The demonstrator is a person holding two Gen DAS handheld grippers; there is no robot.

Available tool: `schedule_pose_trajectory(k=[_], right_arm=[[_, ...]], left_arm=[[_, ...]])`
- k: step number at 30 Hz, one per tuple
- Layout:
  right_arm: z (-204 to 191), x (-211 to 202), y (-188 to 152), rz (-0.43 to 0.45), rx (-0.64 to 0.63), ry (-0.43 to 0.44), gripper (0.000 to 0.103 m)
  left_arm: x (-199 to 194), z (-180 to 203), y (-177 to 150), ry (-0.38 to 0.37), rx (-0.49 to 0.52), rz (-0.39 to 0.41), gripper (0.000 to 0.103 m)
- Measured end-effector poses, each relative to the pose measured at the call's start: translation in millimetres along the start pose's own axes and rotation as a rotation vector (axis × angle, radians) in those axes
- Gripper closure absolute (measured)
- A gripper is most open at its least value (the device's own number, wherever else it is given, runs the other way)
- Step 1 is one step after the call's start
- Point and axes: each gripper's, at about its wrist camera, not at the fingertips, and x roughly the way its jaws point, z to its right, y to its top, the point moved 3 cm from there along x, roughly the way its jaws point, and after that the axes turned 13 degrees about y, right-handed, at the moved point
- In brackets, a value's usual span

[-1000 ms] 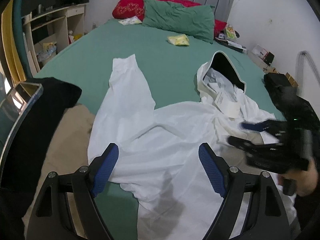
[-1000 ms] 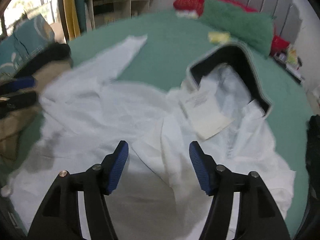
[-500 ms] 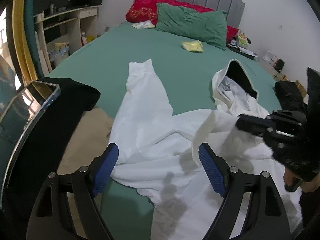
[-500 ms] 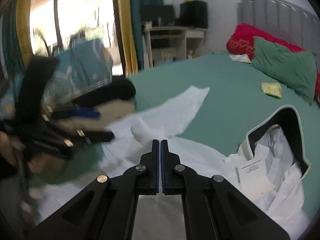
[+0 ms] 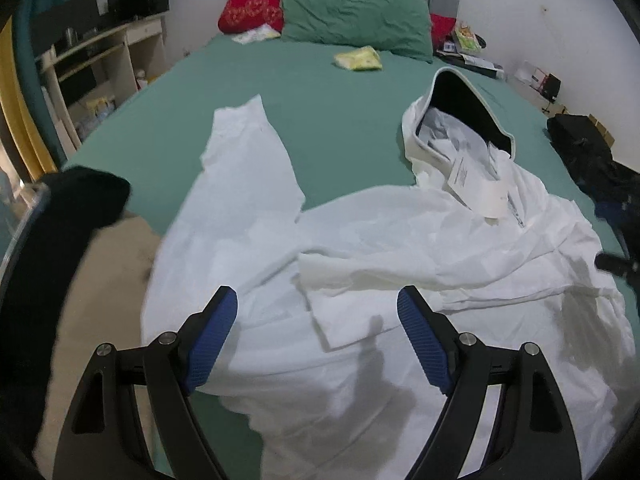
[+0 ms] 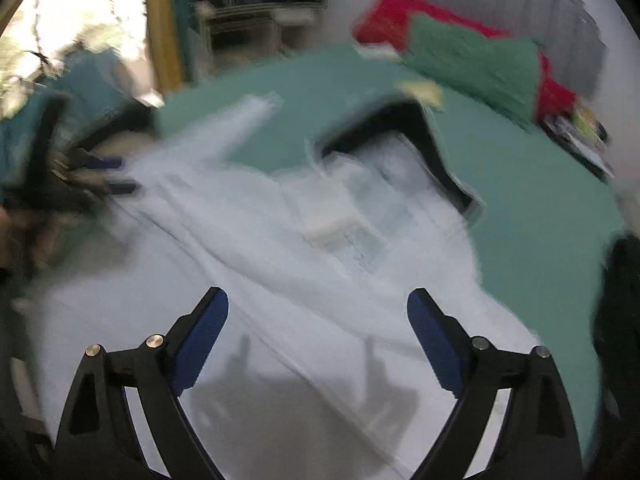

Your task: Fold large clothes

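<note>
A large white hooded garment (image 5: 400, 248) lies spread on the green bed (image 5: 328, 112). Its dark-lined hood (image 5: 464, 108) points toward the pillows, and one sleeve (image 5: 244, 148) stretches out to the left. The other sleeve (image 5: 368, 276) lies folded across the body. My left gripper (image 5: 316, 304) is open and empty just above the garment's near part. My right gripper (image 6: 318, 304) is open and empty above the garment (image 6: 320, 264); that view is motion-blurred. The right gripper's tip also shows at the left wrist view's right edge (image 5: 616, 262).
A black garment (image 5: 60, 216) and a beige one (image 5: 108, 280) lie at the bed's left edge. Green pillow (image 5: 356, 20), red pillow (image 5: 252, 8) and a yellow packet (image 5: 358, 58) sit at the head. A black bag (image 5: 588, 152) lies at the right. Shelves (image 5: 100, 56) stand left.
The right gripper, shut on the white fabric half a second ago, has opened and let it go. The carried sleeve now lies folded across the body. The left gripper stays open.
</note>
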Motion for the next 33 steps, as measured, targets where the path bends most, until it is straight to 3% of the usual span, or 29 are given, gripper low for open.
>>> schedule_pose_trajectory(k=[4, 7, 9, 11, 15, 18, 20, 23, 30, 31, 33], right_arm=[[-29, 29, -4, -0.05, -0.047, 0.081, 0.013], [-46, 60, 8, -0.097, -0.075, 0.077, 0.016], [-41, 71, 14, -0.132, 0.011, 0.171, 0.017], [-31, 81, 17, -0.14, 0.052, 0.211, 0.017], [-8, 102, 35, -0.16, 0.094, 0.161, 0.016], [-14, 87, 54, -0.077, 0.112, 0.176, 0.016], [-37, 69, 70, 0.023, 0.056, 0.183, 0.016], [-68, 64, 97, 0.103, 0.002, 0.205, 0.016], [-111, 159, 174, 0.033, 0.022, 0.333, 0.017], [-117, 171, 181, 0.022, 0.016, 0.337, 0.02], [-128, 204, 196, 0.001, 0.024, 0.353, 0.04]], left_arm=[[14, 2, -8, 0.035, 0.009, -0.037, 0.018], [19, 5, -5, 0.015, 0.004, -0.037, 0.018], [21, 8, -2, 0.03, 0.03, -0.021, 0.018], [27, 6, 2, 0.049, 0.034, -0.041, 0.018], [33, -15, 10, 0.049, -0.033, -0.061, 0.018], [31, -35, 15, 0.084, -0.074, -0.048, 0.018], [22, -47, 22, 0.109, -0.081, -0.002, 0.018], [10, -62, 27, 0.125, -0.107, 0.037, 0.018], [-1, -104, 21, 0.174, -0.185, 0.057, 0.018], [0, -112, 17, 0.182, -0.211, 0.039, 0.018], [0, -119, 13, 0.16, -0.229, 0.046, 0.018]])
